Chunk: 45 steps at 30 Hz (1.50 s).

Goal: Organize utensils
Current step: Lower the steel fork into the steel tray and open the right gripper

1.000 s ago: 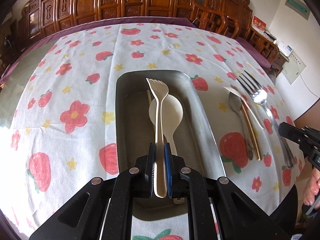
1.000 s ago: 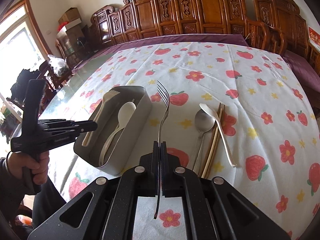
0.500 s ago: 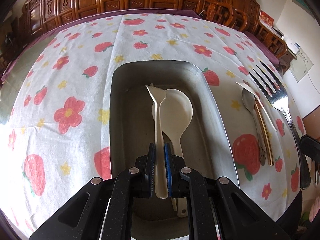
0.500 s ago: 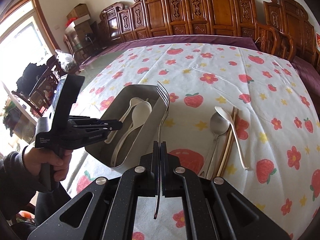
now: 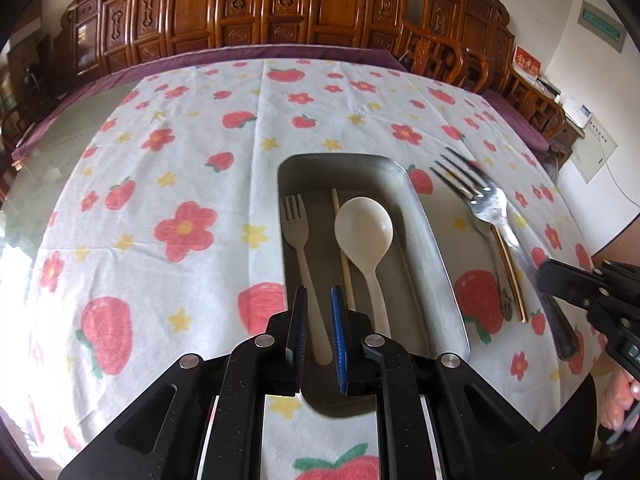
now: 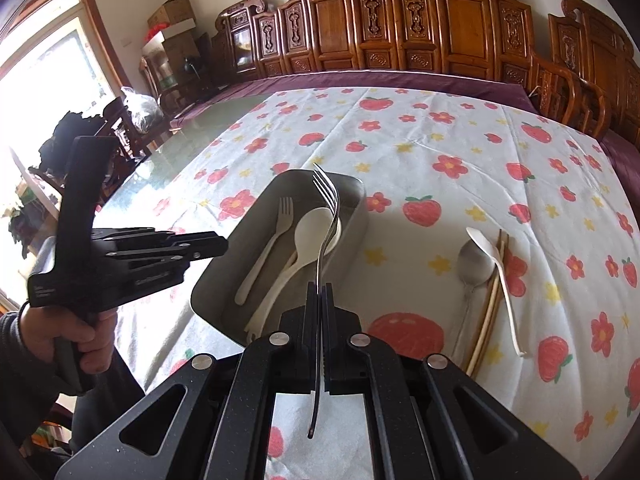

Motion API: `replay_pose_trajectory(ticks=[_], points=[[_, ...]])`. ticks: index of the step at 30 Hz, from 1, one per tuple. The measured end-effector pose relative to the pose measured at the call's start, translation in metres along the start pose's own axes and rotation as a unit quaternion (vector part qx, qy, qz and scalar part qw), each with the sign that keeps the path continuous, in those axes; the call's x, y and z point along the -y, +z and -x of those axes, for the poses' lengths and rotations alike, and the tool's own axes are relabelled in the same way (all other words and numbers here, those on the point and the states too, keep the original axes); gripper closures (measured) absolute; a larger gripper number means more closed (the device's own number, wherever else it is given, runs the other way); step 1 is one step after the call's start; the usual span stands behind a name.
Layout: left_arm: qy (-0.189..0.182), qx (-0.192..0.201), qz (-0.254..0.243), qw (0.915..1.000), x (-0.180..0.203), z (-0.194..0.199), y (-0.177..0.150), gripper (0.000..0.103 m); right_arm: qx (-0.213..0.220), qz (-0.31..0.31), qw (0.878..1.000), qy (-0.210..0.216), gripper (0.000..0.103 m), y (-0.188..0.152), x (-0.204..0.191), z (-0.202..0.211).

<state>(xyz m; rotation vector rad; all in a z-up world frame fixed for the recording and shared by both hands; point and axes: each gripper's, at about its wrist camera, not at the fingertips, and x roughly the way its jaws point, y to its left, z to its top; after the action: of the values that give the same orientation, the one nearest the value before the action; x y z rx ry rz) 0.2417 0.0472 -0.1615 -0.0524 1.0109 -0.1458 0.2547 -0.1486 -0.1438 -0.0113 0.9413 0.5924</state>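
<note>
1. Left gripper [image 5: 319, 330]: black two-finger tool, one pad blue; jaws parted a narrow way with nothing between them, poised above the near end of the tray. Seen in the right wrist view as a black tool [image 6: 200, 246] held in a hand [image 6: 86, 340] at the left.
2. Rectangular grey metal tray [image 5: 440, 256]: rests on the cloth, long axis running near to far.
3. Cream plastic fork [image 5: 301, 256]: lies flat in the left part of the tray, tines at the far end, handle below the left gripper's gap.
4. Cream plastic spoon [image 5: 366, 236]: lies in the tray right of the plastic fork, bowl at the far end.
5. Pale slim chopstick [image 5: 343, 248]: lies in the tray between plastic fork and plastic spoon.
6. Right gripper [image 6: 319, 294]: black jaws closed on the handle of a shiny metal fork [image 6: 328, 216], tines raised and pointing far, held above the tray's right side.
7. Silver metal spoon [image 6: 475, 264]: lies on the cloth, right of the tray and apart from it.
8. White slender plastic spoon [image 6: 502, 280]: lies on the cloth just right of the metal spoon.
9. Wooden chopsticks [image 6: 490, 312]: lie between the two loose spoons.
10. White tablecloth with red strawberries and flowers [image 5: 176, 184]: covers the table.
11. Carved brown wooden chairs [image 6: 440, 20]: line the table's far side.
</note>
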Motion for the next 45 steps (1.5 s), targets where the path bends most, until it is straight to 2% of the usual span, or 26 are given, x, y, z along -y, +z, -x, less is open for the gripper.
replay_pose_trajectory(ticks=[9,15,29,36,45], points=[[0.005,0.037,0.013,0.9992,-0.028,0.042,-0.006,0.092,-0.016,0.006,1.0,0.007,0.1,0.018,-0.029,-0.038],[0.011,0.045,0.024,0.9986,-0.043,0.056,-0.01,0.091,-0.033,0.008,0.999,0.001,0.1,0.025,-0.041,-0.068],[0.019,0.05,0.033,0.998,-0.059,0.071,-0.017,0.089,-0.064,-0.03,0.997,-0.027,0.1,0.031,-0.03,-0.118],[0.019,0.05,0.033,0.998,-0.059,0.071,-0.017,0.089,-0.056,-0.052,0.997,-0.024,0.1,0.035,-0.029,-0.12],[0.021,0.048,0.027,0.9983,-0.055,0.072,-0.019,0.089,-0.018,-0.061,0.996,-0.055,0.1,0.04,-0.032,-0.111]])
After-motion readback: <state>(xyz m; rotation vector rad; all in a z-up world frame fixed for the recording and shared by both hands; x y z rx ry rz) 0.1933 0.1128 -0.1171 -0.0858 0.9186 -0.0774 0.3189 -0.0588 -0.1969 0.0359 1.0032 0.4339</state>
